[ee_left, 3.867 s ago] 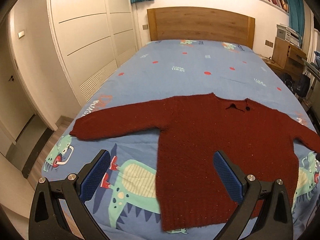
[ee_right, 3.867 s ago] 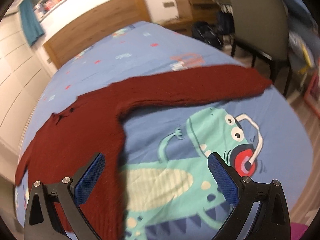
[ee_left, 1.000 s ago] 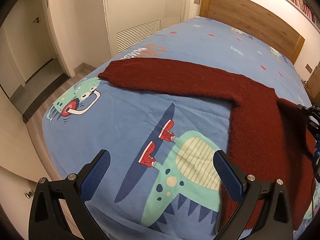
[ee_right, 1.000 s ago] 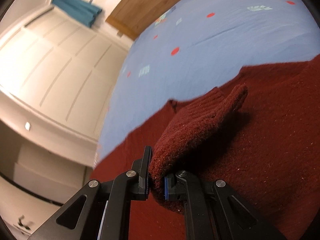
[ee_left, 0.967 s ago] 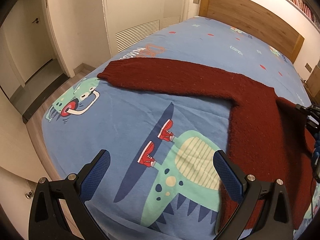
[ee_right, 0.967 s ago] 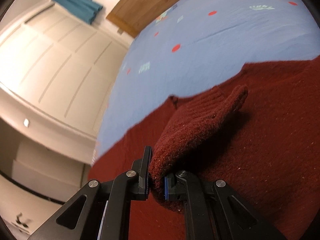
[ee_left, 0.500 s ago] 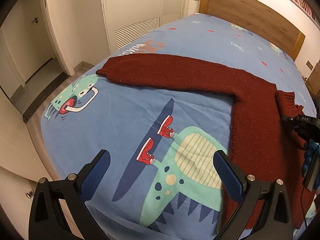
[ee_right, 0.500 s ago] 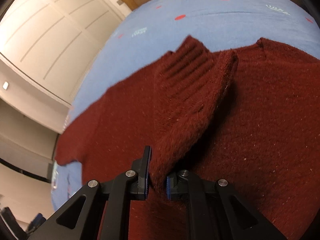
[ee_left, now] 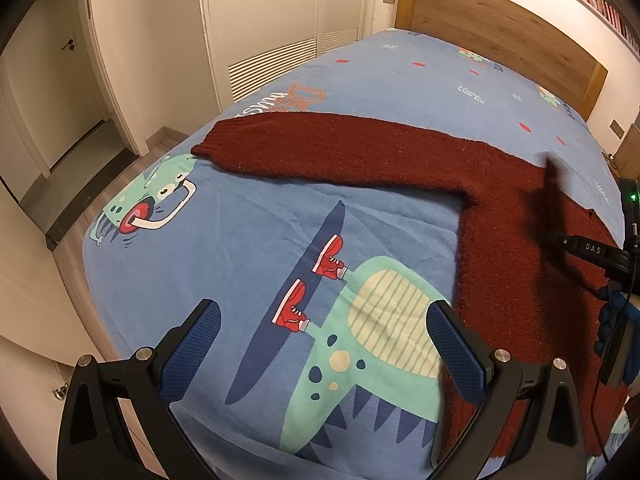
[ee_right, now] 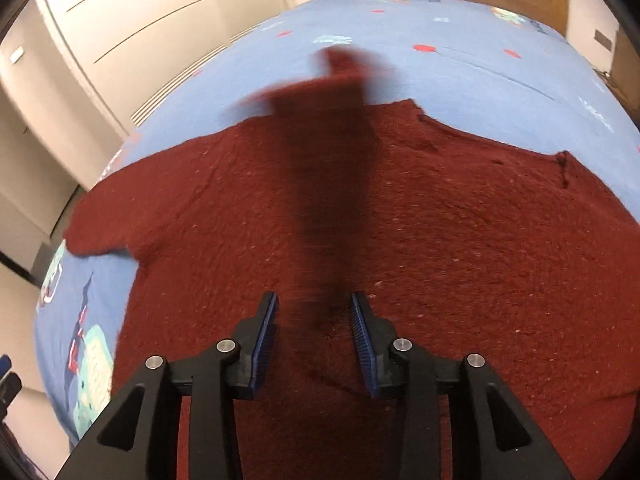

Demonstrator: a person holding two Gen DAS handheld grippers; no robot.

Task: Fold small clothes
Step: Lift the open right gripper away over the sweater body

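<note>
A dark red knitted sweater [ee_left: 512,272] lies flat on the blue dinosaur bedspread [ee_left: 248,240], its left sleeve [ee_left: 340,148] stretched out toward the bed's left edge. My left gripper [ee_left: 320,312] hangs open over the dinosaur print, just left of the sweater's body, with nothing between its fingers. My right gripper [ee_right: 314,300] hovers over the sweater's body [ee_right: 460,220]. Its jaws are opening. The right sleeve [ee_right: 332,168] runs as a blurred strip from between them up past the shoulder, and the pads do not press on it. The left wrist view shows the right gripper [ee_left: 580,248] at the far right.
A wooden headboard [ee_left: 500,28] closes the far end of the bed. White wardrobe doors [ee_left: 272,28] and a room door [ee_left: 48,80] line the left wall, with wood floor [ee_left: 80,208] beside the bed's edge. A blue-gloved hand [ee_left: 616,316] shows at the right edge.
The right gripper carried the right sleeve over the sweater's body, rolled, and its jaws have parted; the sleeve is now blurred and loose between them. The left gripper stayed put.
</note>
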